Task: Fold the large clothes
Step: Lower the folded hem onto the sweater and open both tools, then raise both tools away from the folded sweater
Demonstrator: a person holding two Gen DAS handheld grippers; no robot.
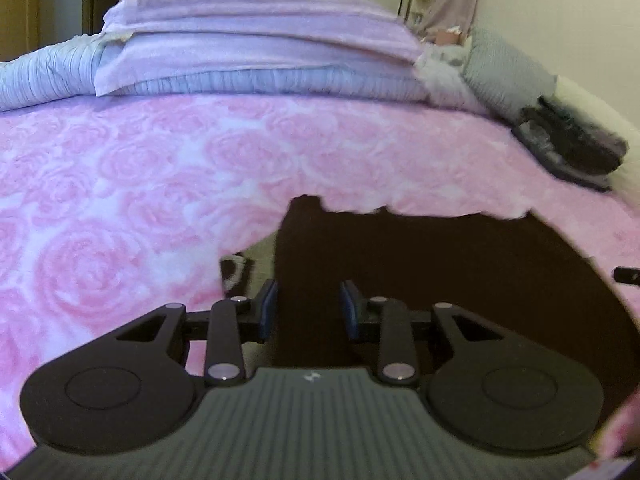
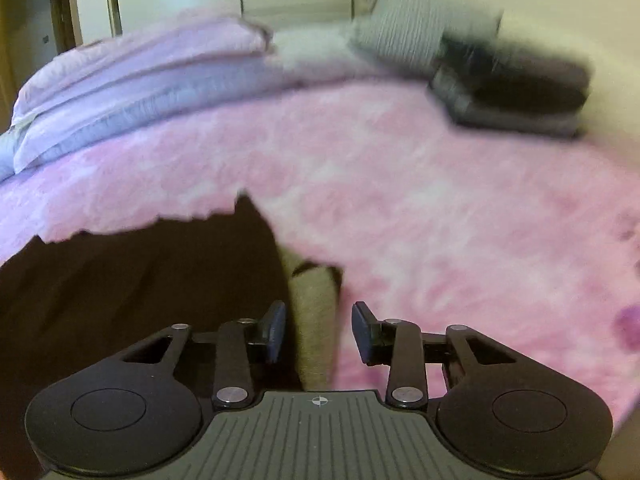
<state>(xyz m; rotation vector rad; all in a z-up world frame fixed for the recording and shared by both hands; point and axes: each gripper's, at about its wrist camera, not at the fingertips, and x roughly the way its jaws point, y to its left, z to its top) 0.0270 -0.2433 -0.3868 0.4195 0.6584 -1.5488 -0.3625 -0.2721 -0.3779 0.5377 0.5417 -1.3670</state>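
Observation:
A large dark brown garment (image 1: 440, 280) lies spread on the pink rose-patterned blanket (image 1: 120, 200), near the bed's front edge. My left gripper (image 1: 308, 310) hovers over the garment's left part. Its jaws stand apart, and the dark cloth shows in the gap below them without being pinched. In the right wrist view the same garment (image 2: 140, 280) fills the lower left. My right gripper (image 2: 319, 332) is just past the garment's right edge, open, with nothing between its blue pads (image 2: 276, 332). Only a beige strip of floor (image 2: 316, 320) shows in that gap.
A stack of folded lilac bedding (image 1: 256, 40) lies across the back of the bed. A grey striped pillow (image 1: 504, 76) and a pile of folded dark clothes (image 1: 572, 148) sit at the back right. The pink blanket (image 2: 440, 200) stretches out to the right.

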